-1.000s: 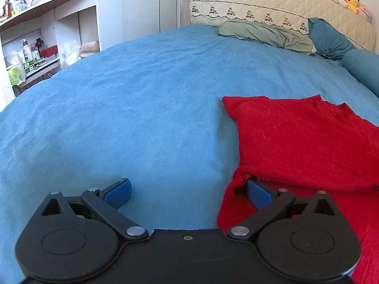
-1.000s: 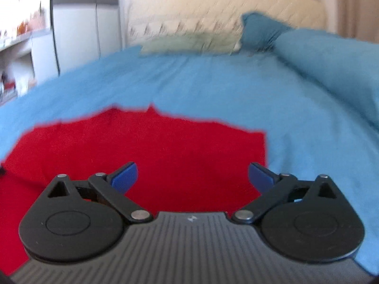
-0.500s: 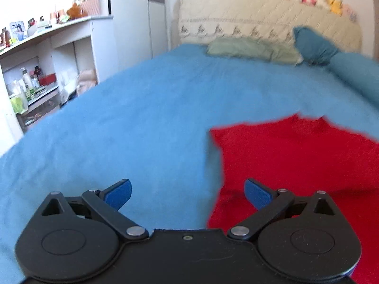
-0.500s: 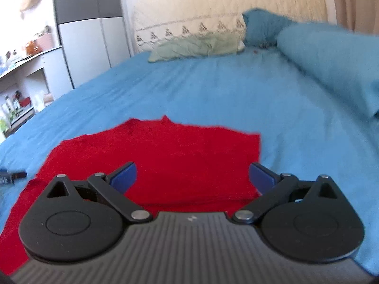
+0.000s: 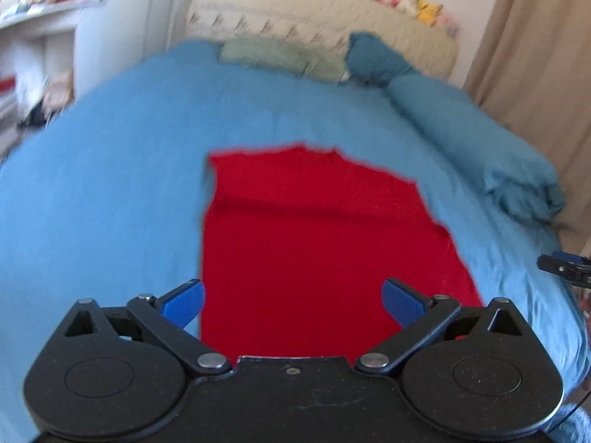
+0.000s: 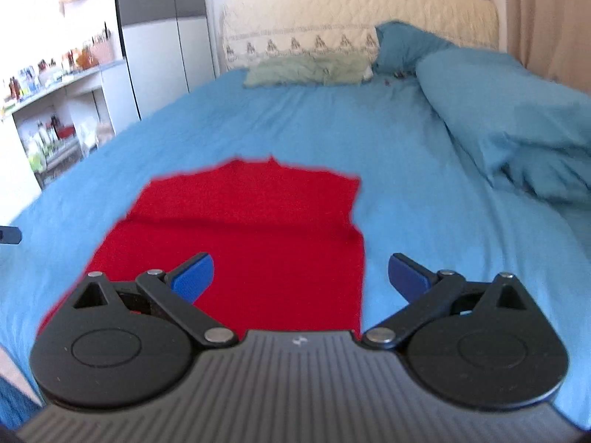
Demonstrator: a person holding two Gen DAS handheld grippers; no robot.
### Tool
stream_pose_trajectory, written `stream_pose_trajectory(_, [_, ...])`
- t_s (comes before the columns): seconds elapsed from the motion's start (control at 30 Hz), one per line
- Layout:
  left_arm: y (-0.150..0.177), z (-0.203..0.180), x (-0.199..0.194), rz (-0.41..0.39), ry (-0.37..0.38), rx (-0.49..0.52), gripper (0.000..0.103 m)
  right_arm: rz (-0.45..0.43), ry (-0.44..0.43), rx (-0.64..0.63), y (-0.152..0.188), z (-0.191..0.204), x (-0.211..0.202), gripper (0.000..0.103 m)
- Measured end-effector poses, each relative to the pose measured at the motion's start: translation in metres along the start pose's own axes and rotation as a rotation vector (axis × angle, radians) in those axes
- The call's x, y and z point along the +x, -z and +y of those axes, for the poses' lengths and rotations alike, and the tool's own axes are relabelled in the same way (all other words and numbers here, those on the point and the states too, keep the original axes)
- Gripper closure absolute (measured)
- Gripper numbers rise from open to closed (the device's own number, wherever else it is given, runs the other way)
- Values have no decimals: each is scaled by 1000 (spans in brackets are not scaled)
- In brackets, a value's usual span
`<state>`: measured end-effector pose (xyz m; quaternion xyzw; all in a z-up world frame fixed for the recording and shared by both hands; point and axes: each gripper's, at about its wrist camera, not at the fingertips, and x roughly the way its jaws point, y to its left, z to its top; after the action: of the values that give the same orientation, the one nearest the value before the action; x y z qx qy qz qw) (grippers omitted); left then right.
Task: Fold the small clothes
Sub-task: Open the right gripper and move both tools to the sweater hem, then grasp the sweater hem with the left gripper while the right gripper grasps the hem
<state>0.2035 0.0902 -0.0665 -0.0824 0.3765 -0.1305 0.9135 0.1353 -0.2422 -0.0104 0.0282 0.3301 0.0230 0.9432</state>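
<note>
red garment [image 5: 314, 243] is laid flat mid-bed, toward the foot edge of the blue bedspread [image 5: 110, 184], apparently already folded narrow | left gripper [image 5: 293, 302] and right gripper [image 6: 301, 277] are held spread and empty above its near end, presumably for the next fold

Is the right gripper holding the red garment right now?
No, the right gripper is open and empty, above the red garment lying on the bed.

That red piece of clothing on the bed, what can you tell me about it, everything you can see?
The red garment is a bright red, fuzzy-looking knit lying flat on the blue bedsheet. It forms a rough rectangle, with a crease across its far part where one layer seems folded over. Its far edge is slightly jagged. Only the sheet touches it; both open grippers sit near its close end, holding nothing.
</note>
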Motion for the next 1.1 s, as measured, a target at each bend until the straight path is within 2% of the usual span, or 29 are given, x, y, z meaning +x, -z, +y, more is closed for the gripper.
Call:
stream_pose_trajectory(0.1, [41, 8, 2, 28, -13, -54, 2, 80, 15, 37, 40, -6, -3, 0])
stream_pose_trajectory(0.23, [81, 11, 14, 70, -86, -81, 19, 164, 68, 70, 83, -5, 1, 0])
stream_pose_trajectory(0.4, [104, 17, 28, 94, -137, -87, 33, 208, 108, 125, 116, -6, 8, 0])
stream_pose_trajectory(0.47, [107, 19, 31, 96, -147, -93, 41, 223, 120, 144, 124, -8, 11, 6])
stream_pose_trajectory(0.6, [111, 13, 36, 94, -165, -58, 47, 268, 142, 148, 138, -7, 19, 18])
stream_pose_trajectory(0.7, [118, 15, 36, 99, -156, -56, 50, 268, 144, 134, 137, -4, 23, 21])
stream_pose_trajectory(0.77, [121, 14, 37, 100, -156, -55, 51, 267, 133, 136, 137, -2, 24, 27])
stream_pose_trajectory(0.9, [123, 9, 38, 103, -162, -37, 51, 266, 113, 130, 136, 3, 25, 34])
stream_pose_trajectory(1.0, [123, 11, 38, 102, -158, -50, 51, 267, 104, 120, 136, 8, 26, 44])
stream_pose_trajectory(1.03, [124, 11, 38, 102, -158, -51, 53, 268, 99, 117, 136, 9, 26, 48])
stream_pose_trajectory(1.1, [124, 10, 38, 103, -164, -52, 58, 266, 98, 112, 136, 11, 27, 50])
